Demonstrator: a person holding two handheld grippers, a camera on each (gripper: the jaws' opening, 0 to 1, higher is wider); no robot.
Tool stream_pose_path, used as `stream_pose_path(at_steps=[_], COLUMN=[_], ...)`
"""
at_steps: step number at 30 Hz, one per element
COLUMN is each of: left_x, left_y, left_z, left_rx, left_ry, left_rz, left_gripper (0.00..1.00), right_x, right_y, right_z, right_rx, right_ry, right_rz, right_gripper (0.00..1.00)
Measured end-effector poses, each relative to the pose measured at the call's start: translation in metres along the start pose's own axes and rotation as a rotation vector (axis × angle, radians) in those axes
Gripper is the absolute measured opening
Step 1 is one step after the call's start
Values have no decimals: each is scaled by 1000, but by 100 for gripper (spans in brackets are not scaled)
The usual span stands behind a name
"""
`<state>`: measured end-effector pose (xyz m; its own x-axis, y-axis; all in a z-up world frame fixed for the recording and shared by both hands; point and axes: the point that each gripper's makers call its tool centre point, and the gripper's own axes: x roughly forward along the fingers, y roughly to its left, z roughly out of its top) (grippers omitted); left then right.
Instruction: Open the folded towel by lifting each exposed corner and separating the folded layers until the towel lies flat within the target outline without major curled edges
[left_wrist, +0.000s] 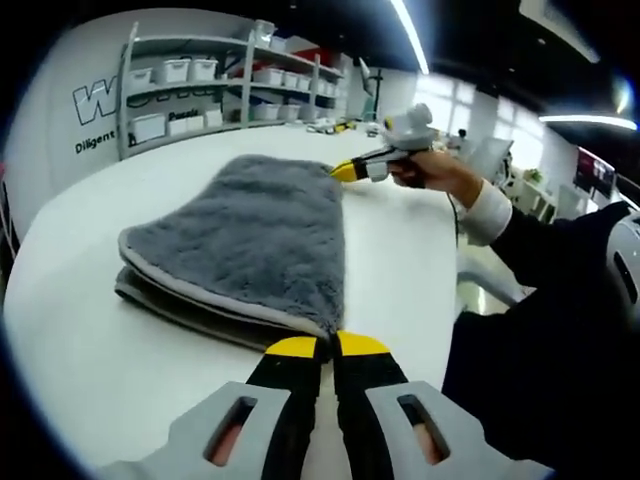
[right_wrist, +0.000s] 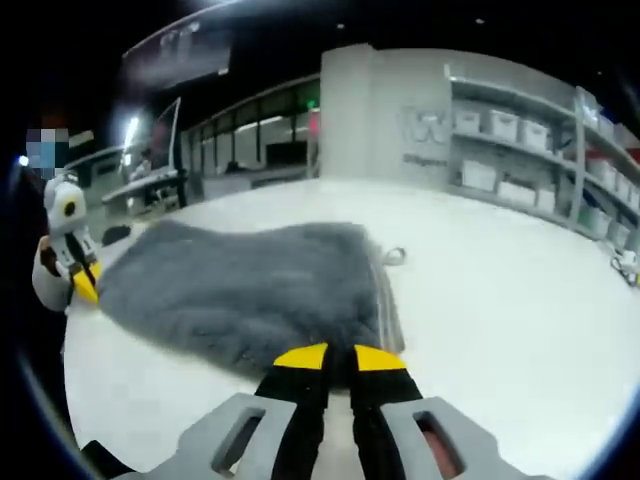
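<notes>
Grey towel (left_wrist: 255, 235); wall lettering "Diligent" (left_wrist: 93, 143).

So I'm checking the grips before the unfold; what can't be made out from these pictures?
- Left gripper view: whether the left gripper pinches one layer or several; its tips cover the towel corner.
- Right gripper view: the right gripper hides the towel edge it meets.
- Both views: no target outline can be made out on the table.
- Wall lettering is cut off by shelves.
</notes>
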<state>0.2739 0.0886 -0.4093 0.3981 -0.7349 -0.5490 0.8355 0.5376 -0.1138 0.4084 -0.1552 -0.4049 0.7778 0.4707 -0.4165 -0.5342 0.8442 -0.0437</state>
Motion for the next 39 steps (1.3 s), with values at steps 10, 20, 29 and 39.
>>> stream_pose_path(at_steps=[10,20,29,39], left_x=[4,9,13,18], left_y=[-9,-19,-24,-34], left_z=[1,3,6,9], left_rx=[-9,2,-7,8], left_ry=[6,11,6,3], left_rz=[-9,-41,-60,-80], left_gripper=[4,4,4,4], right_x=[16,38,52,63], right_y=[-9,-12,-13,-14], right_z=[6,16,21,27], right_rx=[-51,-130,-170,-184], right_ry=[36,86,102,124], right_rz=[-2,8,-6,-3], right_gripper=[0,0,0,0])
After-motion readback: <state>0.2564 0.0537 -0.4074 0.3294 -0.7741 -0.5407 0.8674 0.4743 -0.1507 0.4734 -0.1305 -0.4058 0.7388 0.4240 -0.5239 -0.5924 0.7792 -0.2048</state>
